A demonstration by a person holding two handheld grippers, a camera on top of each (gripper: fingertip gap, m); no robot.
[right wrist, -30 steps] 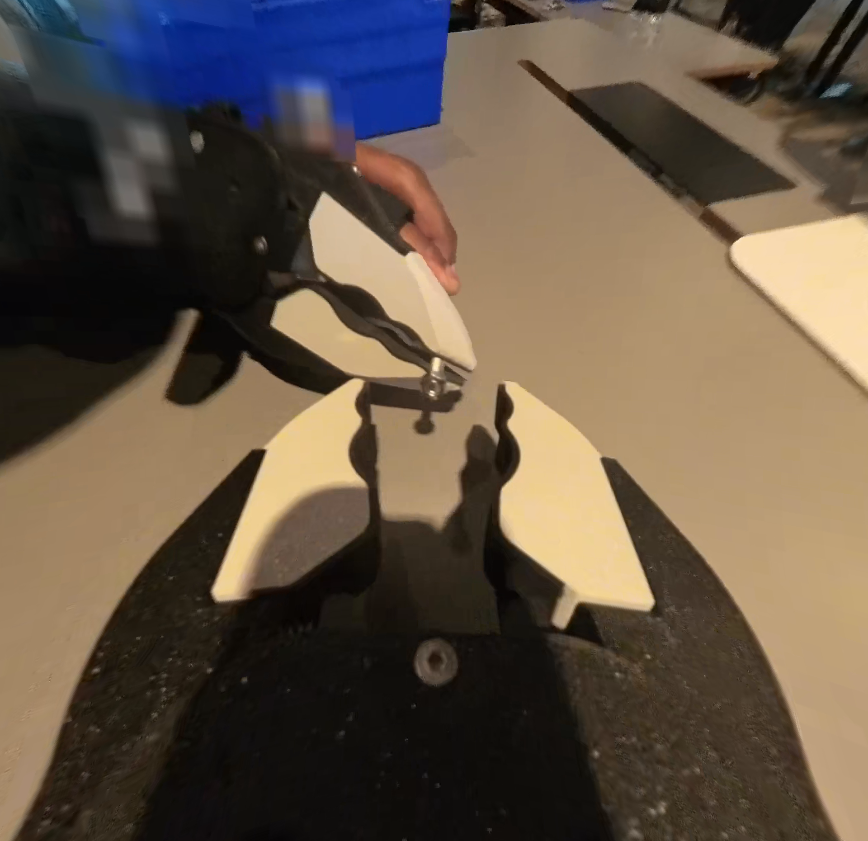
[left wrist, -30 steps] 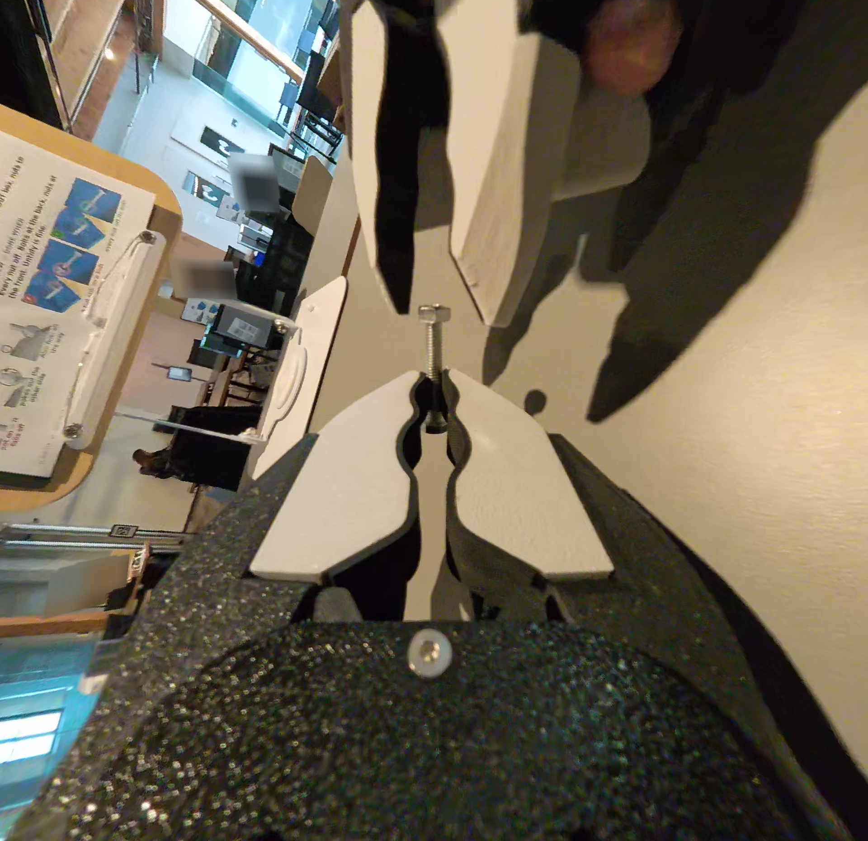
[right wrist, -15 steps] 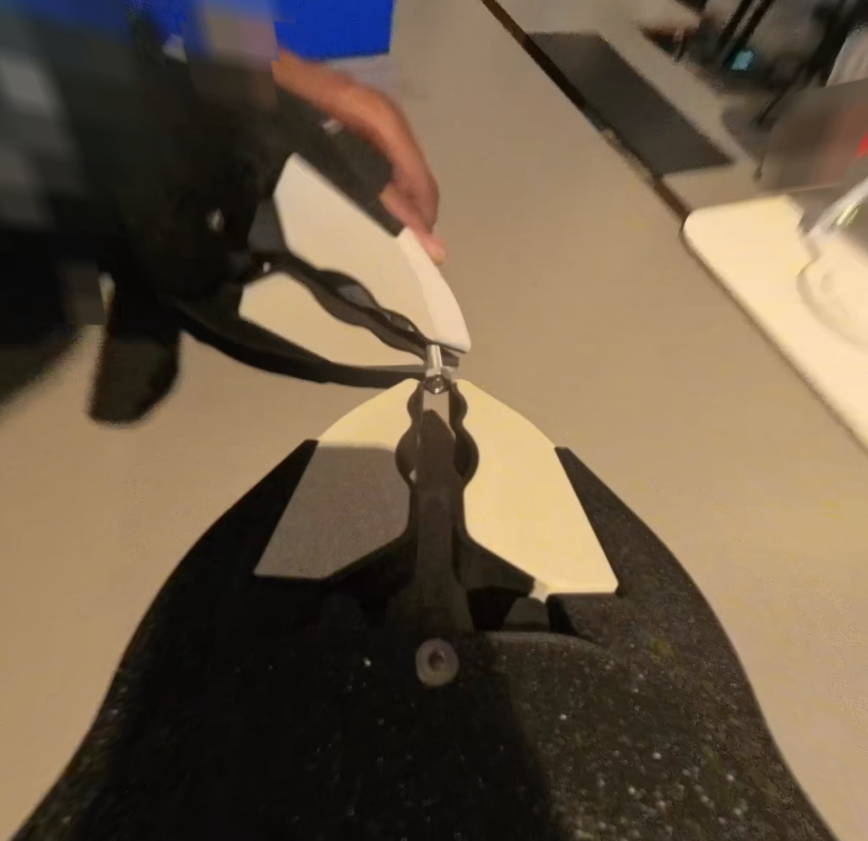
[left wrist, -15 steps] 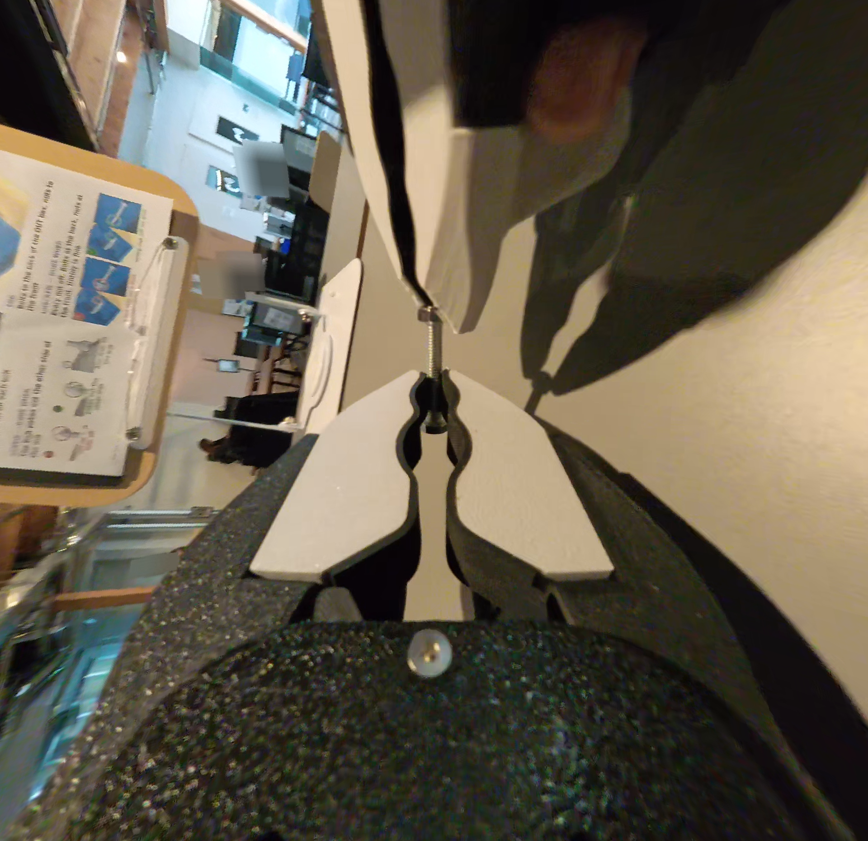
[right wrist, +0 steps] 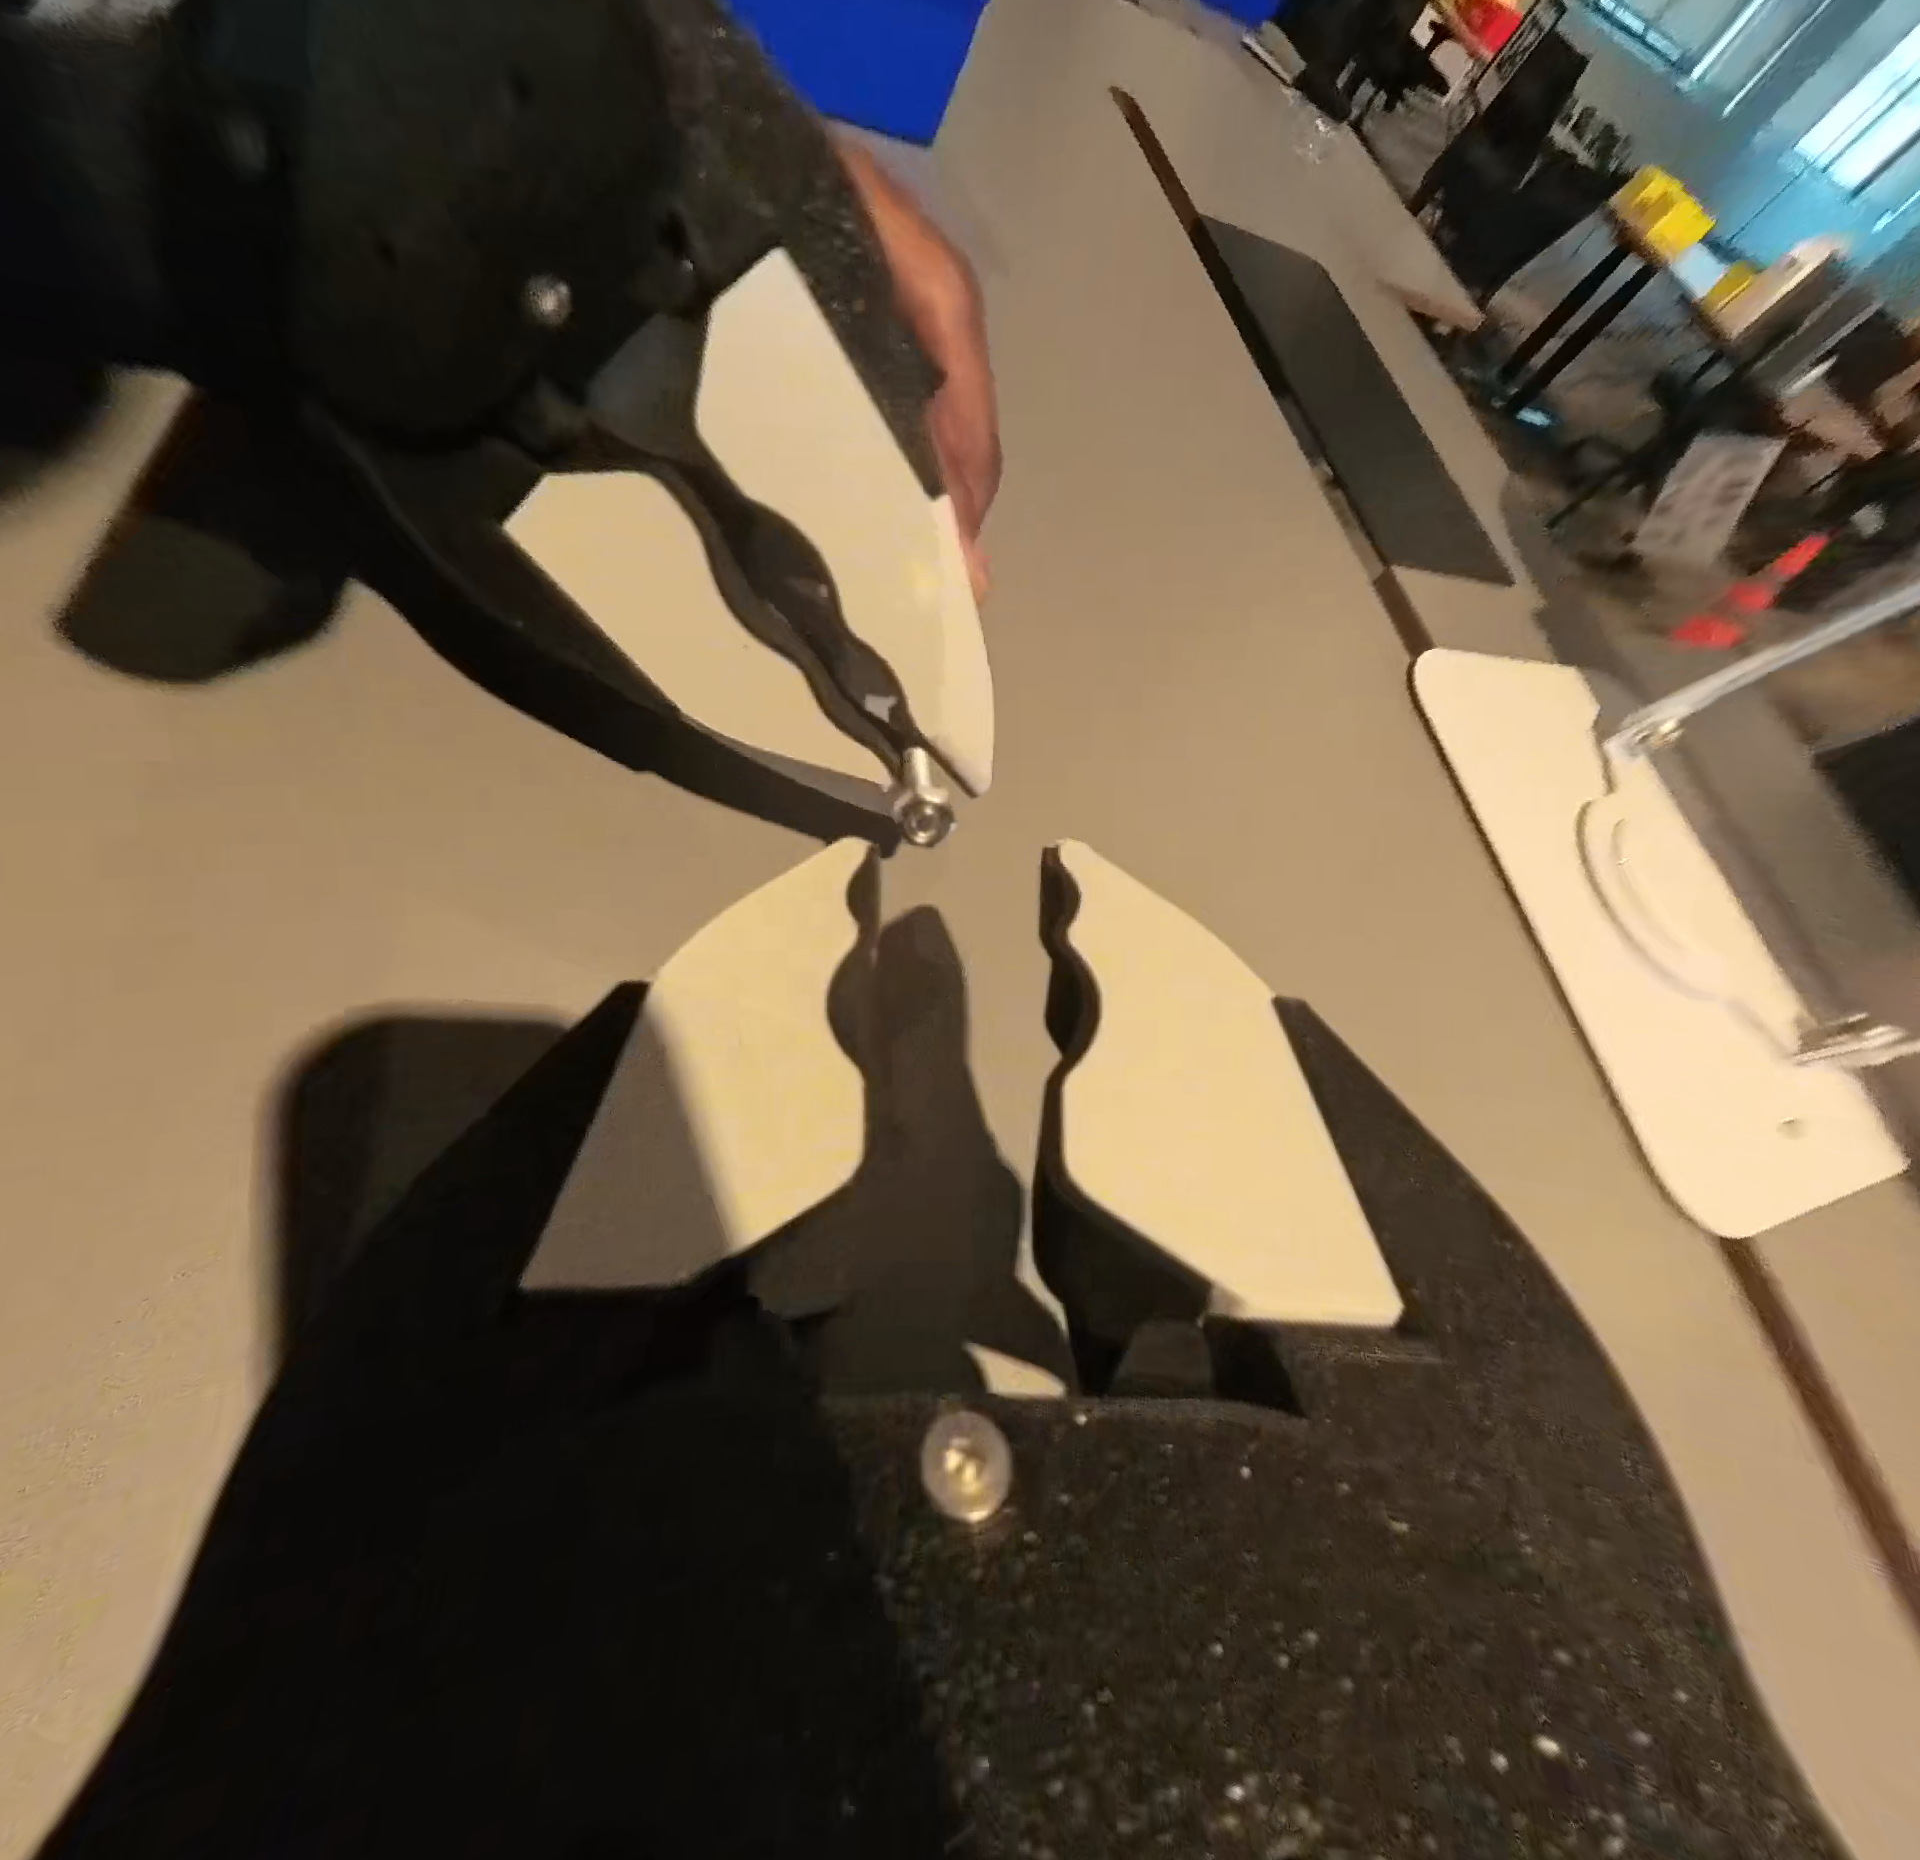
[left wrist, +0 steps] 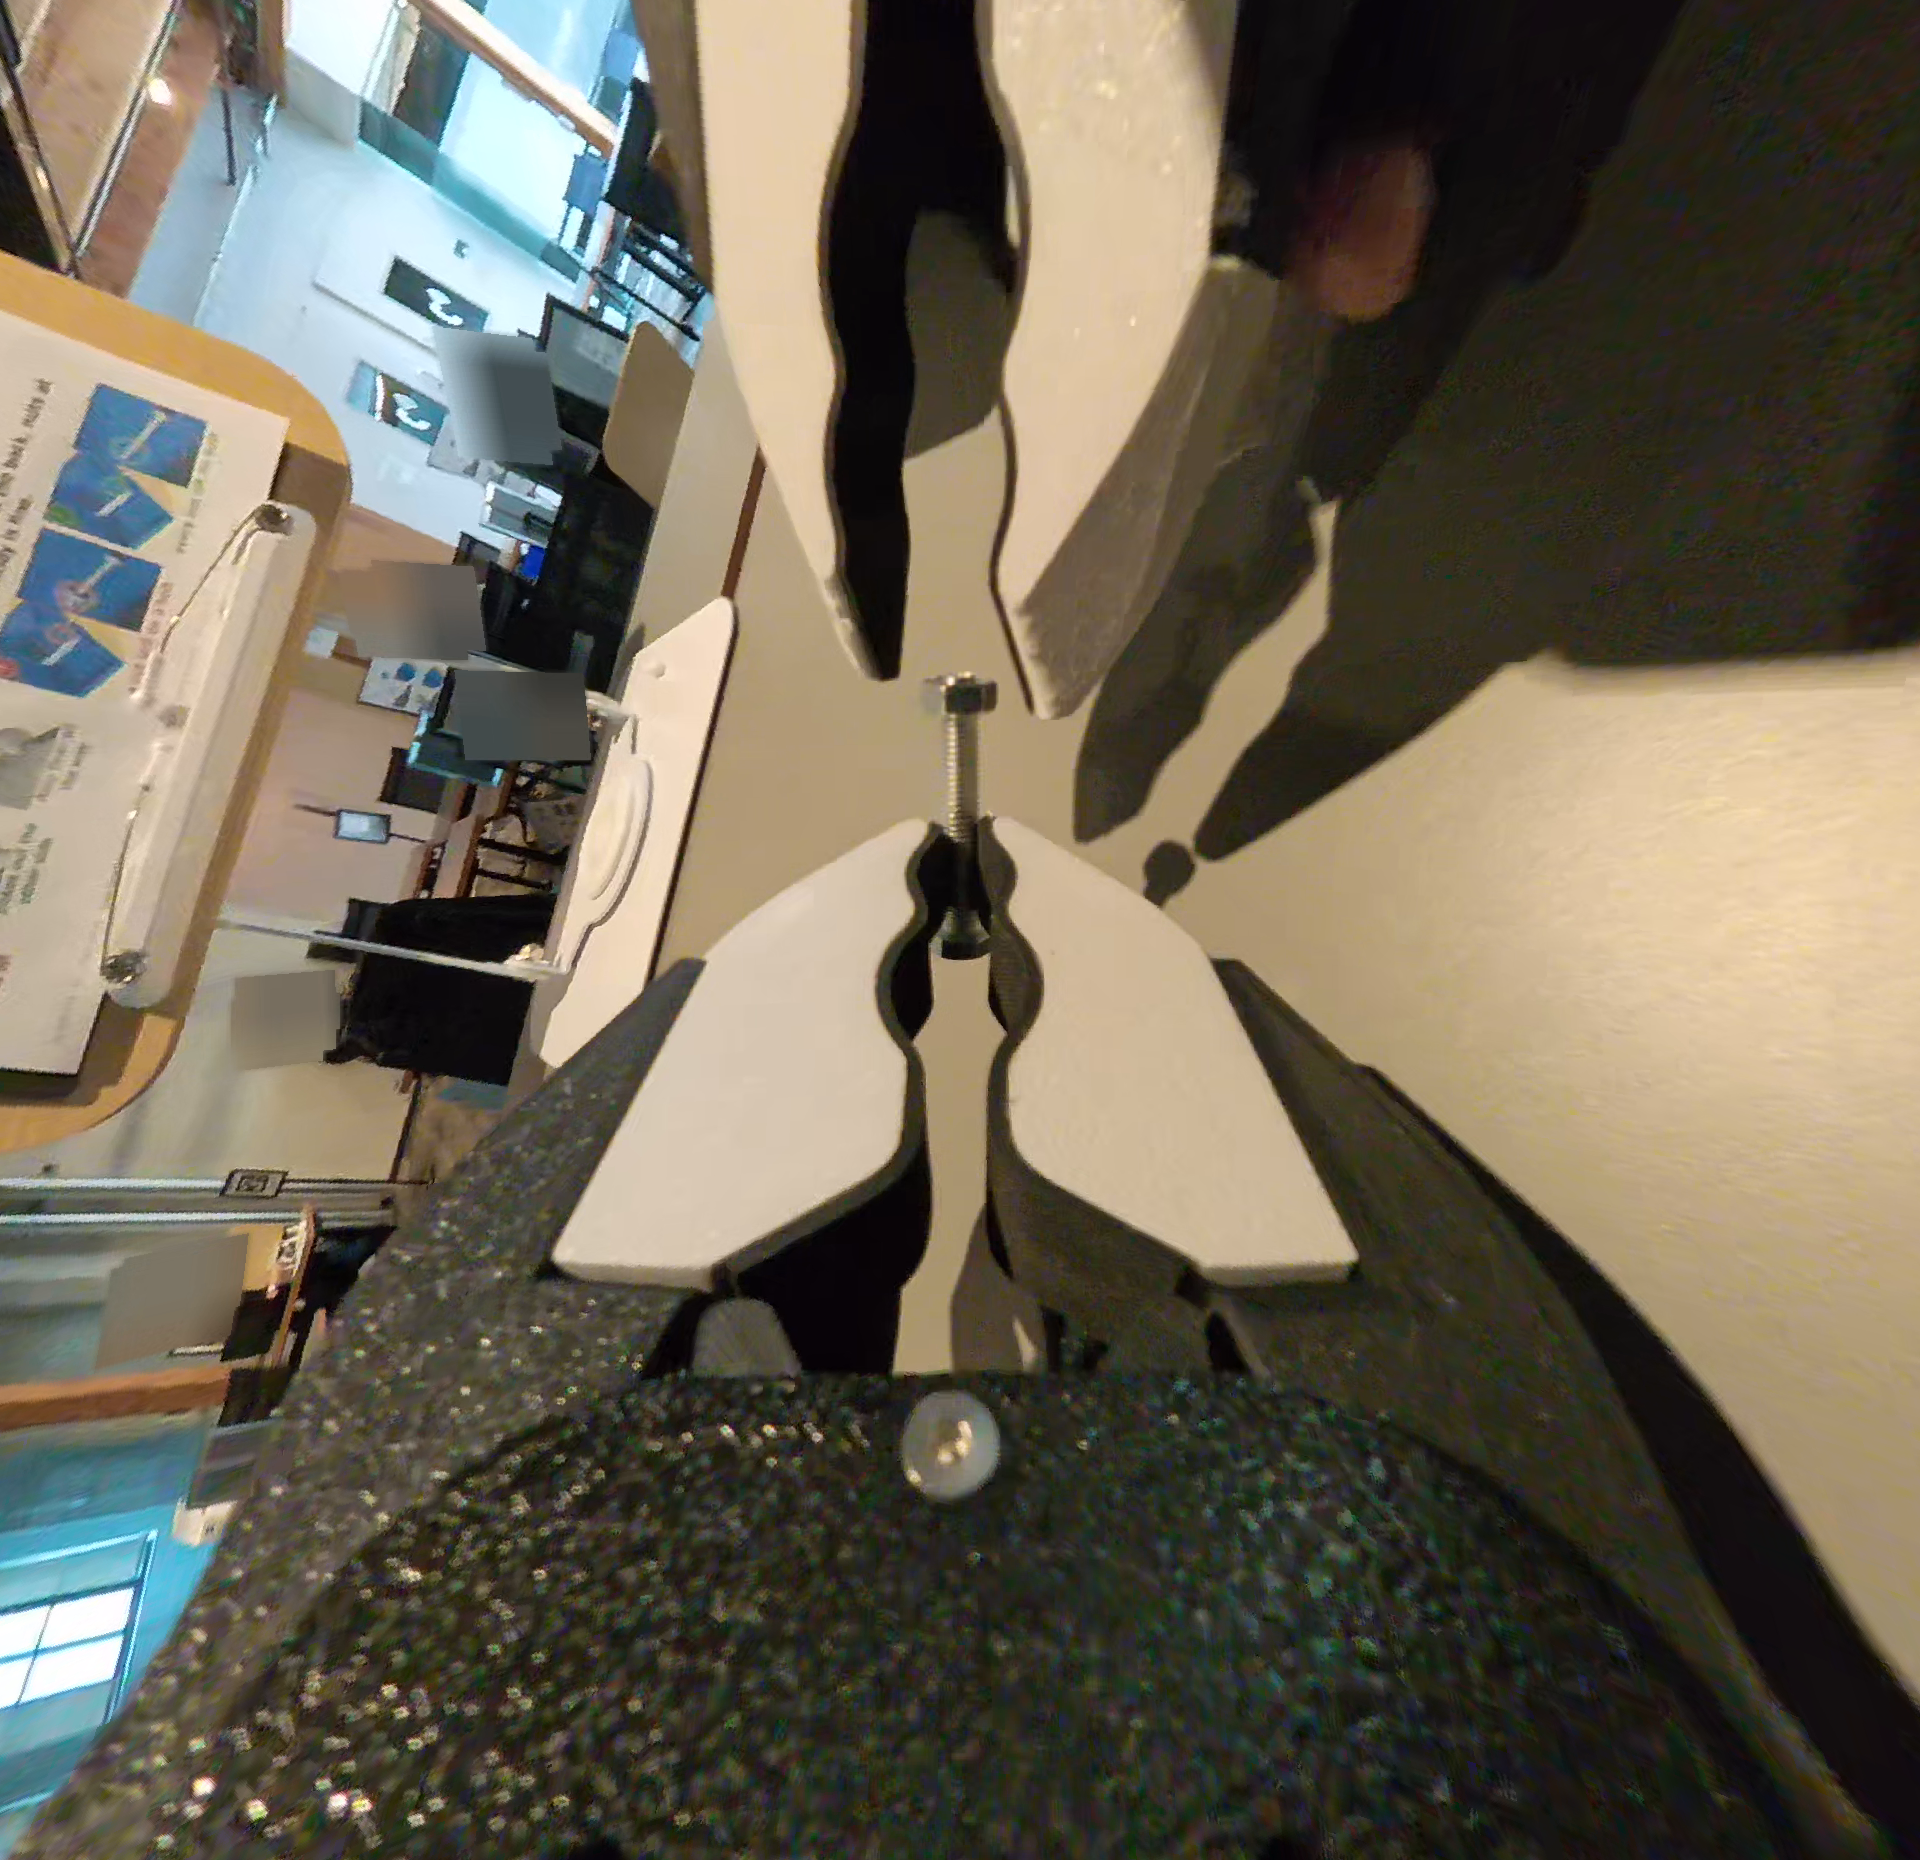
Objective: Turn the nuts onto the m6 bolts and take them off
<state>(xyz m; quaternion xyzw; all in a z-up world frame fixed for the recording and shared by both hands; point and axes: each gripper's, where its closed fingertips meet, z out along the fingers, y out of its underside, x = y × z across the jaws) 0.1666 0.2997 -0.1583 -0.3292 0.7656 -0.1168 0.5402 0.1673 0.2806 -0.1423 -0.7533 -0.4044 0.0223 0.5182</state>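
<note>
right tool lets go of the nut and backs off

the left tool [left wrist: 958, 842] is pinching the bolt [left wrist: 960, 771] near its dark head, with the threaded shaft pointing straight out past the tips. a nut [left wrist: 959, 693] sits at the far end of the thread, held up over the beige surface [left wrist: 1558, 979].

half a second ago the right tool [right wrist: 956, 854] was pressed together around that nut. now its fingers are spread, with a clear gap between them, and its tips sit just beside the nut without touching it. a second ago it was spread in much the same way, so this looks like one cycle of grip, twist and release.

that fits a turn having just been finished, with the tool opening to reset for another bite. whether the nut is going on or coming off is hard to say from here; the right wrist view is blurred, though the nut seems to be near the thread's tip. the next grip should need the spread fingers lined up squarely on the nut's flats. a white board [right wrist: 1662, 927] lies off to the right, well apart.
</note>
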